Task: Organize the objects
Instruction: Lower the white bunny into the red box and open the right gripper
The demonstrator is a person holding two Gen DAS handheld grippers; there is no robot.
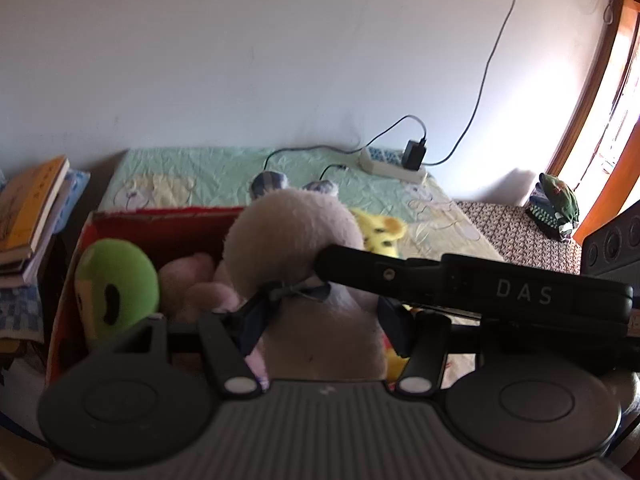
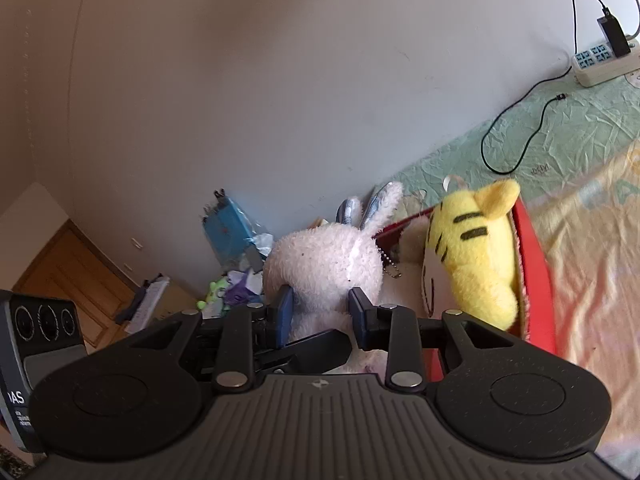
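A white plush rabbit [image 1: 288, 236] with grey-blue ears is held by both grippers. My left gripper [image 1: 322, 324] is shut on its body. My right gripper [image 2: 322, 312] is shut on the rabbit [image 2: 324, 264] just below the head, and one of its fingers [image 1: 360, 268] reaches in from the right in the left wrist view. Behind the rabbit stands a red cardboard box [image 1: 160, 214] holding a green plush [image 1: 116, 280] and a pink plush [image 1: 192, 280]. A yellow striped tiger plush [image 2: 476, 252] lies against the box's red wall [image 2: 536, 260].
The box stands on a bed with a green sheet [image 1: 192, 172]. A power strip [image 1: 392, 166] with a black charger and cables lies by the wall. Books [image 1: 28, 212] are stacked at left, folded clothes [image 1: 556, 204] at right. Clutter and a blue bag [image 2: 228, 228] sit beyond the bed.
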